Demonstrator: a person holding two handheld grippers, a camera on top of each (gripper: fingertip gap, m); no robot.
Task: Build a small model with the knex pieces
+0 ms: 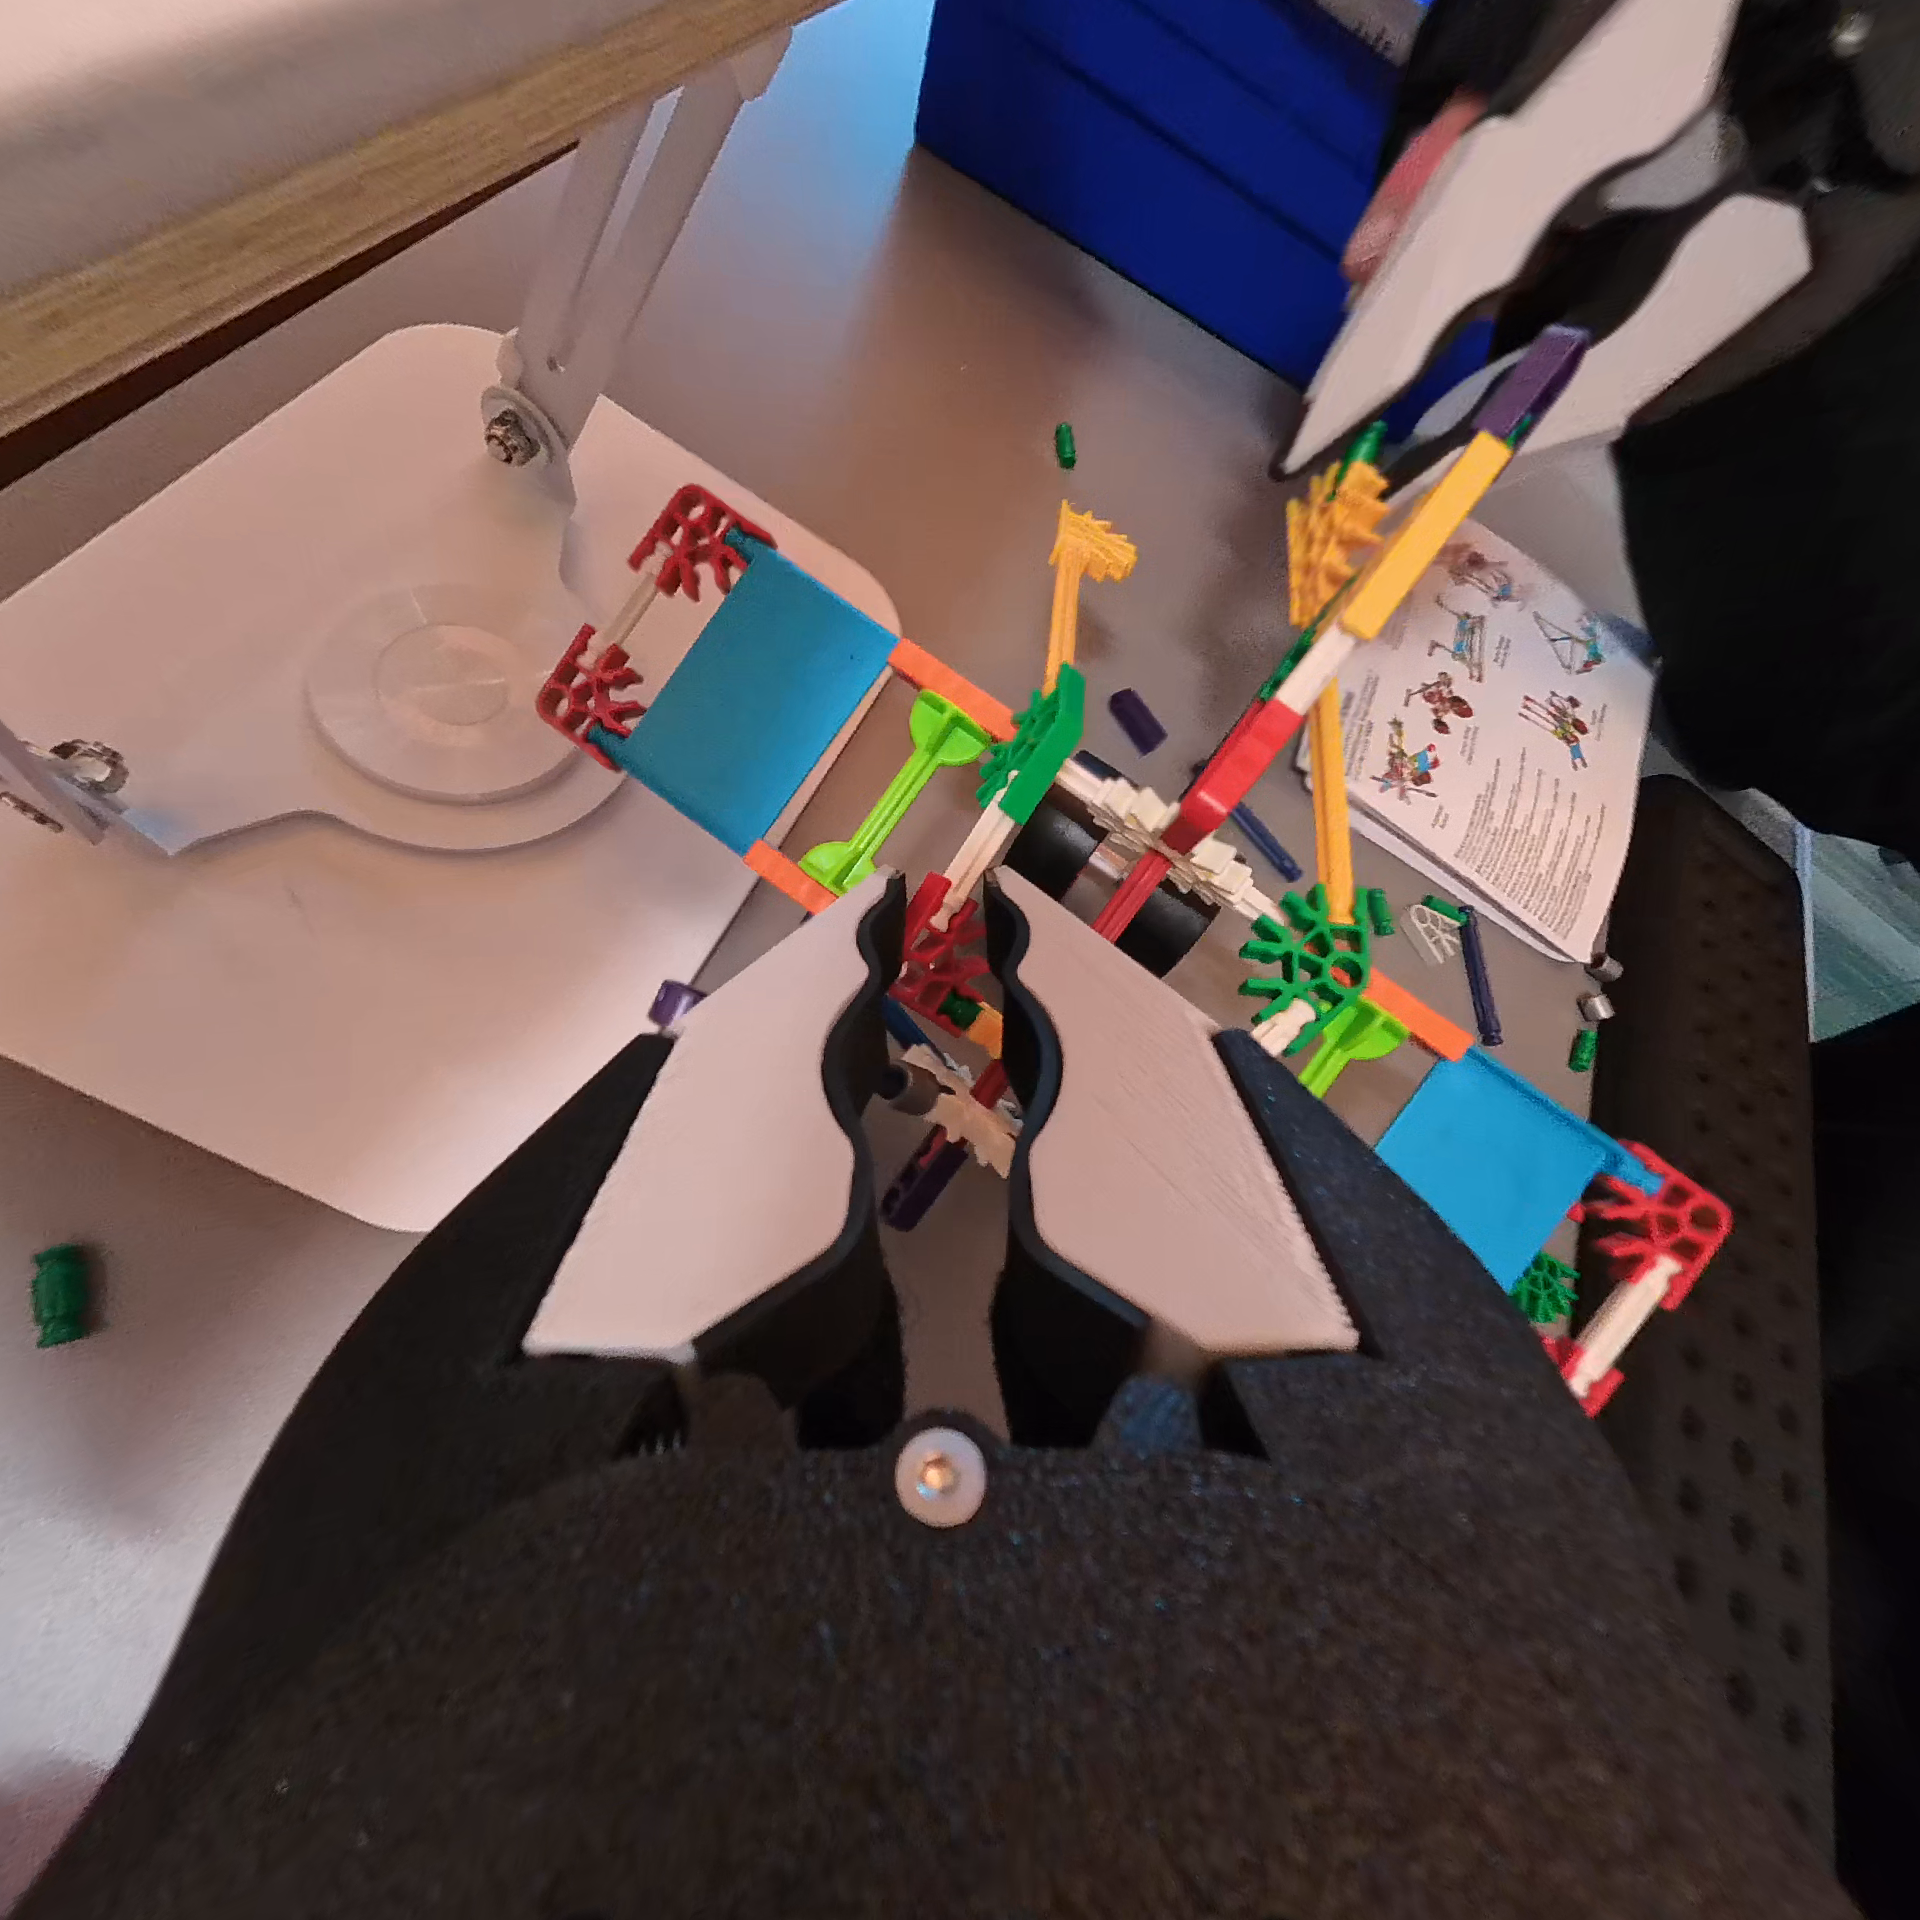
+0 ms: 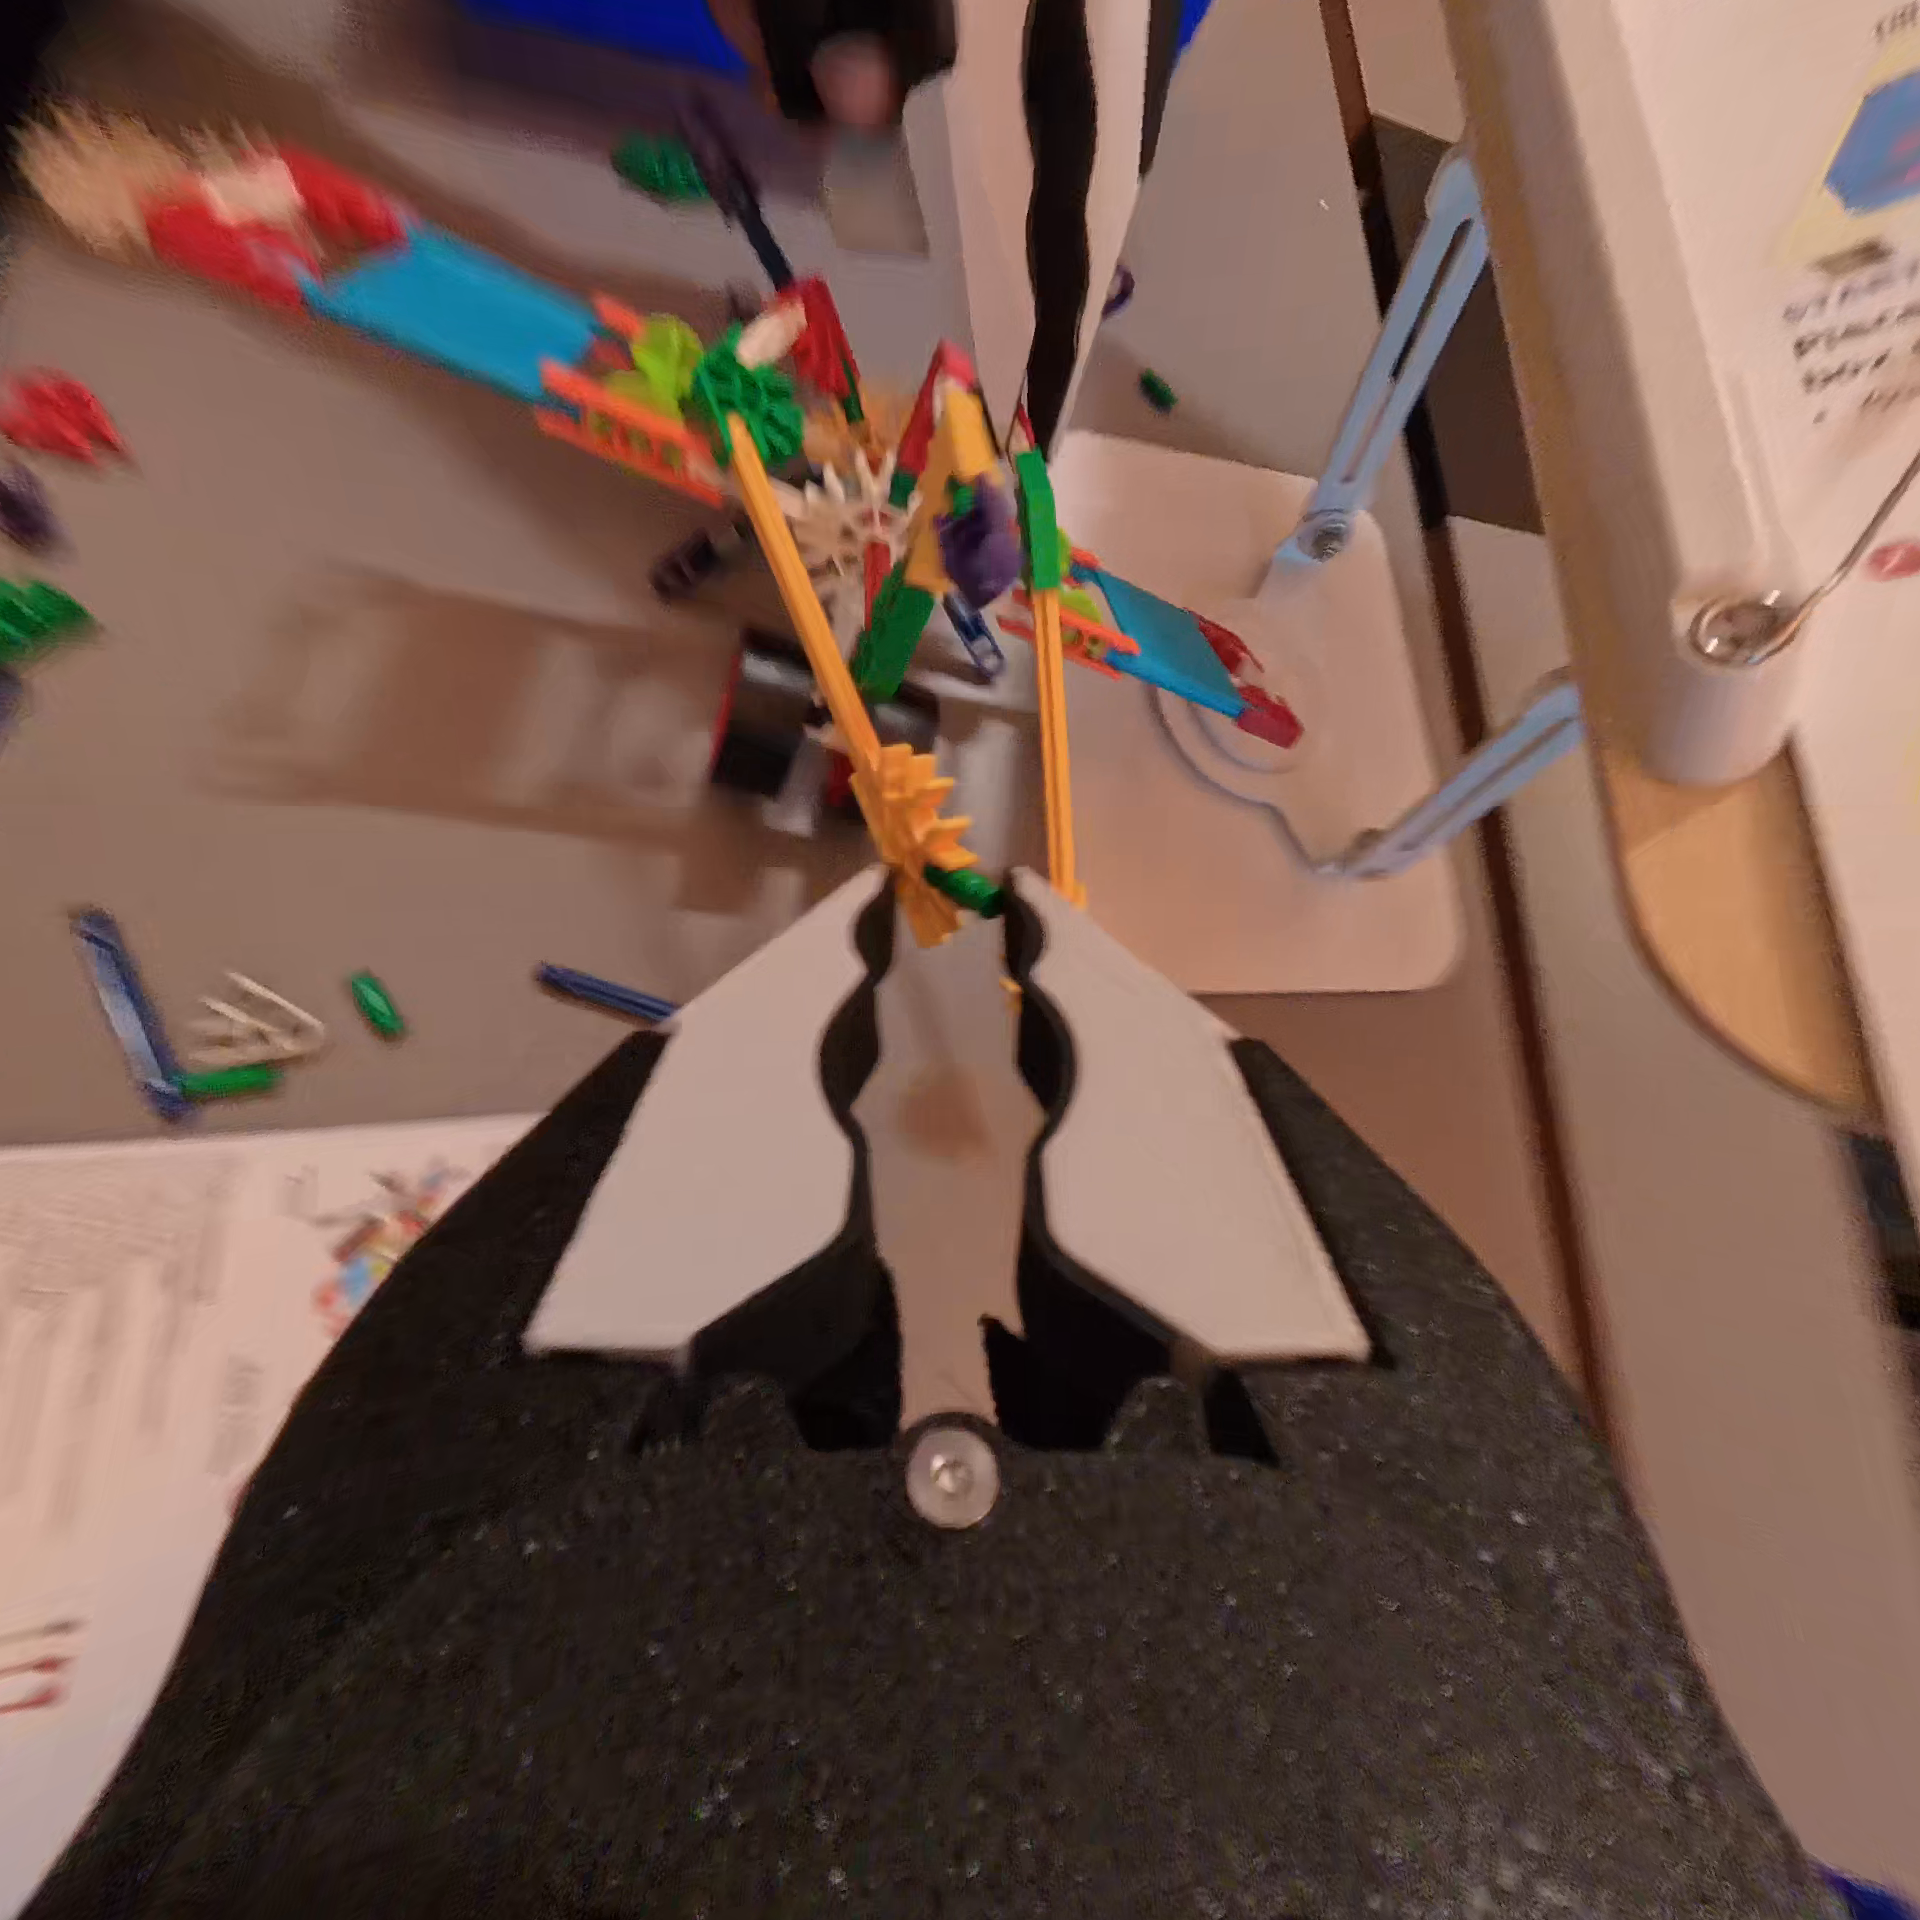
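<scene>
A: Left gripper (image 1: 940,914): how is it engaged?
B: Pinched on the toy model's (image 1: 1132,831) red connector (image 1: 940,961), presumably steadying it on the table (image 1: 914,416).
A: Right gripper (image 2: 945,896)?
B: Closed on the short green rod (image 2: 961,888) beside the yellow connector (image 2: 914,821).

Left gripper (image 1: 940,899): coarse black speckled body, two pale grey wedge fingers (image 1: 727,1122) lined with wavy black pads, one silver screw (image 1: 939,1477) at the base of the slot. Right gripper (image 2: 948,894): same build, grey fingers (image 2: 1164,1143), black scalloped pads, silver screw (image 2: 951,1484); view is motion-blurred.
</scene>
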